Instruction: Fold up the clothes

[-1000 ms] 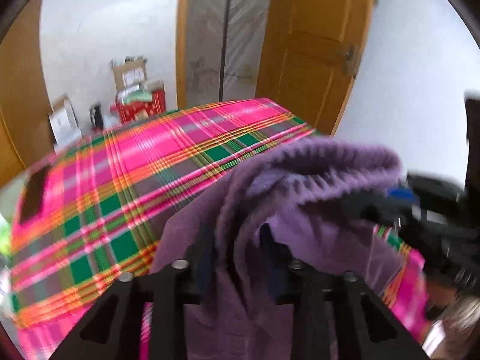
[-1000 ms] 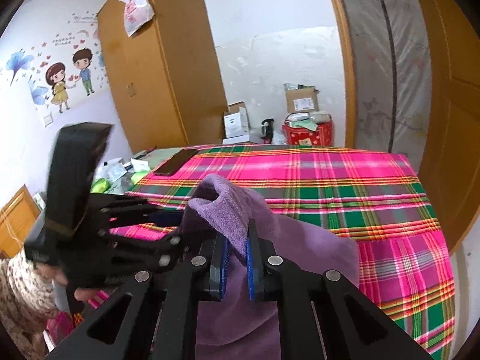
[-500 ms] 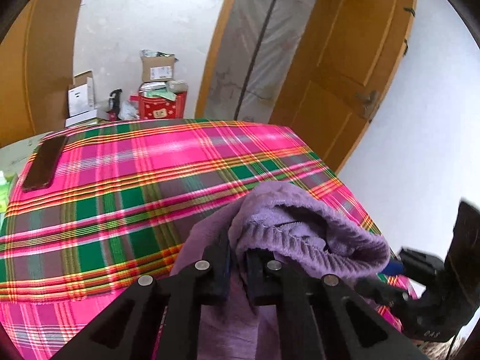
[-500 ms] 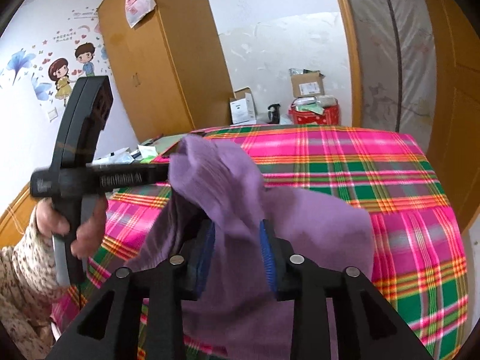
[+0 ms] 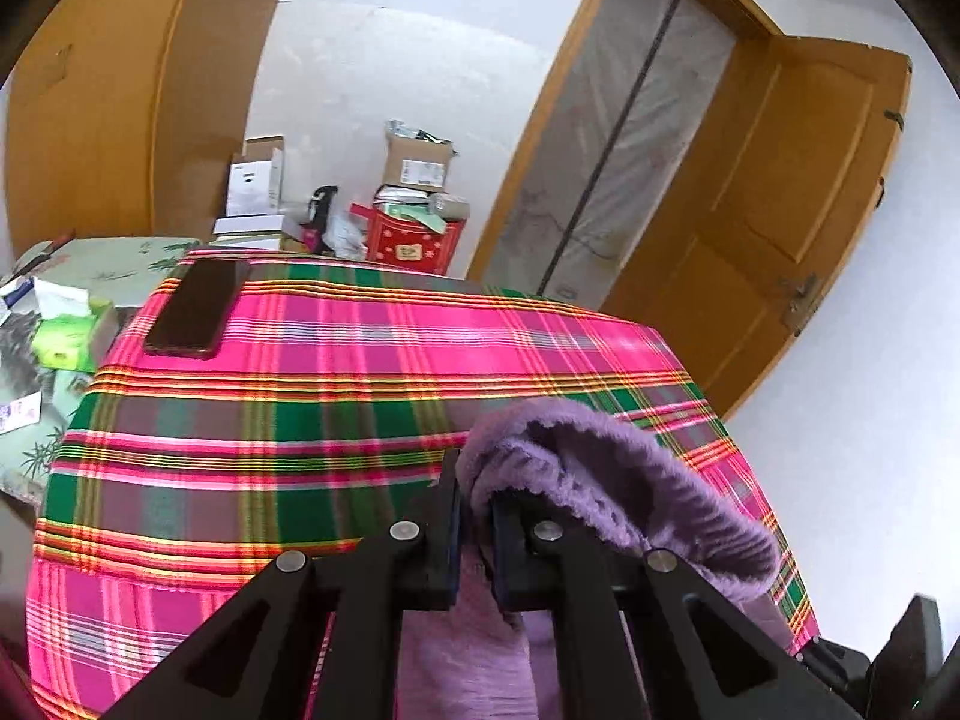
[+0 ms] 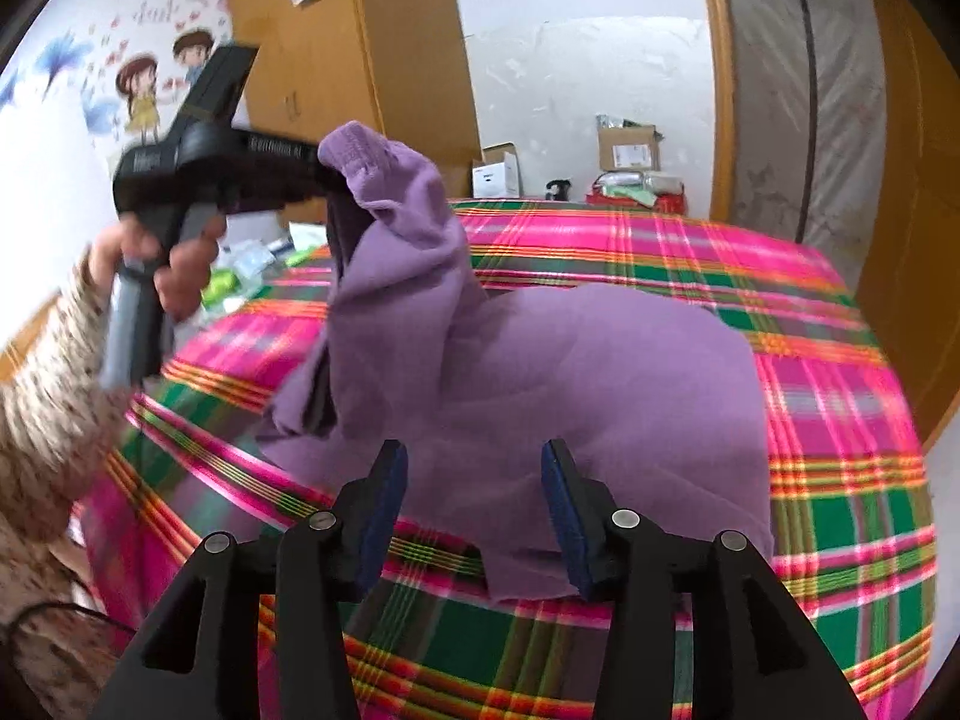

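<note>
A purple fleece garment (image 6: 600, 384) lies bunched on the pink and green plaid tablecloth (image 6: 690, 252). My left gripper (image 5: 476, 510) is shut on its ribbed hem (image 5: 600, 468), and in the right wrist view the left gripper (image 6: 327, 177) lifts that edge high at the left, held by a person's hand (image 6: 180, 264). My right gripper (image 6: 474, 480) hovers just above the near part of the garment; its jaws are opening, and the pads press on nothing.
A dark phone (image 5: 198, 306) lies at the table's far left corner. Cardboard boxes (image 5: 417, 162) and a red tin (image 5: 414, 240) stand on the floor beyond. A wooden wardrobe (image 6: 354, 60) is at the left, a door (image 5: 780, 210) at the right.
My right gripper let go of the purple fabric, opened wide and dropped lower. My left gripper carried the held hem up and away to the left, stretching the garment.
</note>
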Motion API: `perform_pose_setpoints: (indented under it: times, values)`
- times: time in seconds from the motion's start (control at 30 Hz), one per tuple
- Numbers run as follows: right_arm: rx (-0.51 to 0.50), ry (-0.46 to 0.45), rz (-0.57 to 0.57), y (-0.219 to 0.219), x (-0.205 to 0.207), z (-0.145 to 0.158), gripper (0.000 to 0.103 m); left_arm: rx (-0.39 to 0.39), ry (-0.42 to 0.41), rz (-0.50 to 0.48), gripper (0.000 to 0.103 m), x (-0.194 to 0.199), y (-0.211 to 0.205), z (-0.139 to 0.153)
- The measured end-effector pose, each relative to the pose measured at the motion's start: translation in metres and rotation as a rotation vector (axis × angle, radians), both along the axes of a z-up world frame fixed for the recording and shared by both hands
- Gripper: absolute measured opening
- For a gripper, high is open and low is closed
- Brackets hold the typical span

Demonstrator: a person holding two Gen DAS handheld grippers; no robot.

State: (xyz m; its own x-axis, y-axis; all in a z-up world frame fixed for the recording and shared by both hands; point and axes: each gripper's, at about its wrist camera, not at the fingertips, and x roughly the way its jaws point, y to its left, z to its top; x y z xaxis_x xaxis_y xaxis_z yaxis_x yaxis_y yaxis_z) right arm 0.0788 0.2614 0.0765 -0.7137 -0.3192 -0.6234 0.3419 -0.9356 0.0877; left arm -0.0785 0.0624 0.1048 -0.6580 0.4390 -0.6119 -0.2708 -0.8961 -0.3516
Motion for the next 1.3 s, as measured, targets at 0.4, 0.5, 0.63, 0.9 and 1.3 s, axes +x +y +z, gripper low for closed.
perform_pose_setpoints:
  times: [0.4, 0.5, 0.63, 0.9, 1.3]
  values:
    - [0.173, 0.037, -0.047, -0.024, -0.017, -0.014, 0.048, 0.044, -0.022, 0.061, 0.008, -0.004, -0.034, 0.002]
    - [0.121, 0.012, -0.139, -0.003, -0.026, -0.014, 0.048, 0.051, -0.025, 0.077, 0.008, -0.004, -0.042, 0.0]
    - [0.116, 0.027, -0.252, 0.019, -0.025, -0.013, 0.048, 0.069, -0.042, 0.093, 0.008, -0.005, -0.053, -0.004]
    - [0.073, 0.023, -0.459, 0.06, -0.037, -0.004, 0.017, 0.089, -0.048, 0.101, 0.008, -0.005, -0.062, -0.005]
    - [0.088, 0.264, -0.515, 0.068, -0.047, 0.075, 0.006, 0.115, -0.015, 0.071, 0.008, 0.0, -0.061, 0.01]
